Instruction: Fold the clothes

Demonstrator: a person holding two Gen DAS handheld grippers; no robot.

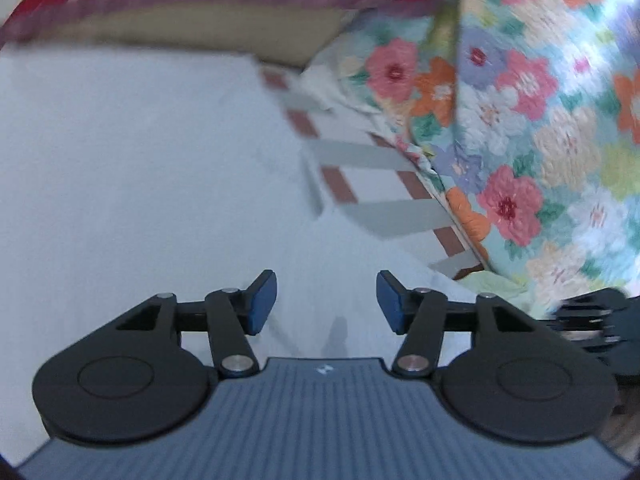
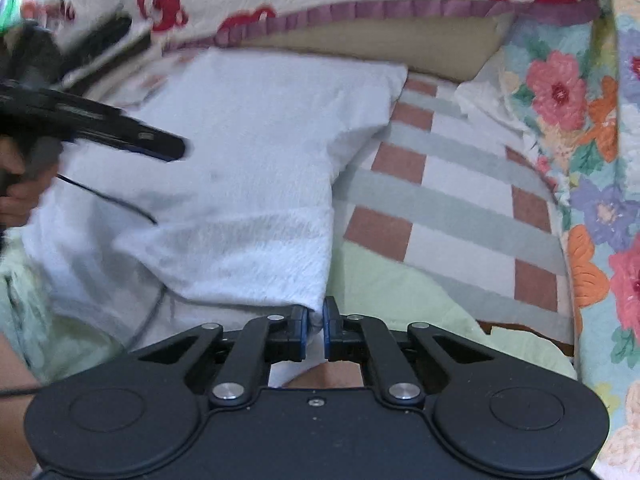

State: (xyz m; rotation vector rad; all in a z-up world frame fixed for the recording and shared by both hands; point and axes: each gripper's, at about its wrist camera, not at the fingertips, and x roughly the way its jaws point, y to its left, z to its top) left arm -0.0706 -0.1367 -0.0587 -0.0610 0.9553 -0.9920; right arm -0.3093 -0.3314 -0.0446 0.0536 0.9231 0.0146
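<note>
A white fluffy garment (image 2: 240, 184) lies spread on the bed, its right edge folded over. My right gripper (image 2: 315, 326) is shut on the garment's near corner, white cloth pinched between the blue pads. In the left wrist view the same white garment (image 1: 140, 184) fills the left and middle. My left gripper (image 1: 326, 304) hovers just above it, jaws apart, nothing between the blue pads (image 1: 262, 304). The left gripper (image 2: 120, 136) also shows at the left of the right wrist view, blurred, held by a hand (image 2: 16, 196).
Under the garment lies a checked blanket (image 2: 460, 200) in white, grey and brick red. A flowered quilt (image 2: 592, 160) rises along the right side. A bear-print quilt with a purple edge (image 2: 360, 10) borders the far side. A pale green cloth (image 2: 400, 288) lies near.
</note>
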